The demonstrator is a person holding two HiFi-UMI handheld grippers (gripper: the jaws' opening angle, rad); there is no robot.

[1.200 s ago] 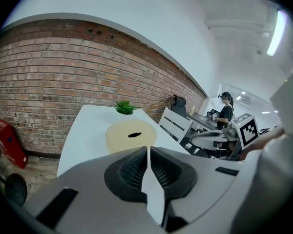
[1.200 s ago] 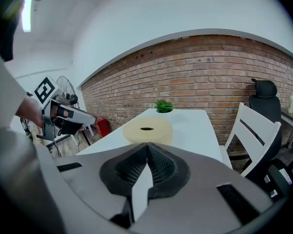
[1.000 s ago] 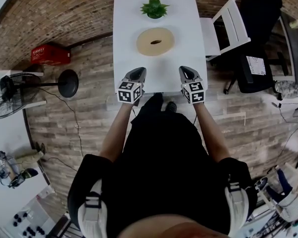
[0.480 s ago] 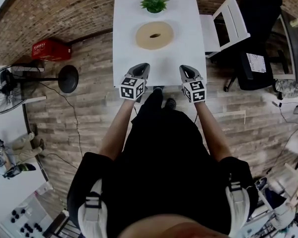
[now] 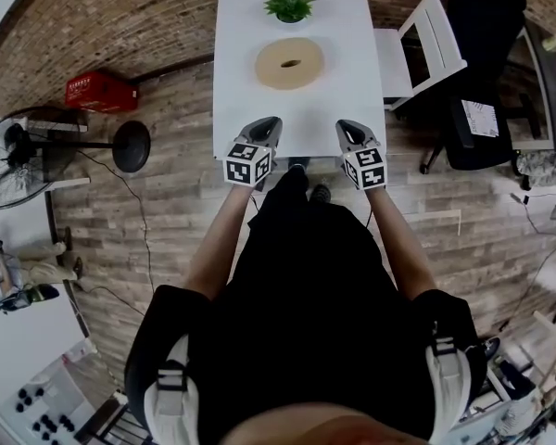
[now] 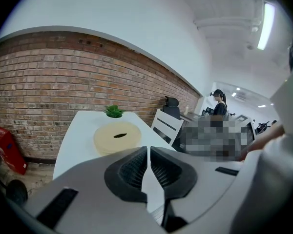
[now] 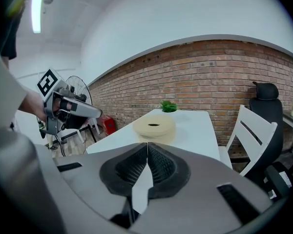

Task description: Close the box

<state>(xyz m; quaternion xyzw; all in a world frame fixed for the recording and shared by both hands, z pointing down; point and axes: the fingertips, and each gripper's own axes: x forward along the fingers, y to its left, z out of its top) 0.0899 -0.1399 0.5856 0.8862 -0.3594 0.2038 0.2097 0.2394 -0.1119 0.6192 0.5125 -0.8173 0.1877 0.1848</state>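
A person stands at the near end of a white table (image 5: 357, 109), holding a claw in each hand over its near edge. The left claw (image 6: 148, 150) is clenched, its ribbed pads pressed together with nothing between them, and it hangs over the table's near left corner. The right claw (image 7: 147, 146) is clenched the same way, empty, over the near right corner. Both point toward the far end, well apart from each other and touching nothing on the table. The box (image 5: 289, 63), round and cream-coloured with a dark oval mark in the middle of its top, sits on the table's centre line past the middle, well away from both claws. Just beyond it, at the far edge, stands a small green plant (image 5: 289, 4). A white chair (image 5: 428, 44) stands just beside the table on the right. On the wooden floor to the left are a red crate (image 5: 100, 91) by the brick wall (image 5: 120, 17) and a standing fan (image 5: 18, 151).
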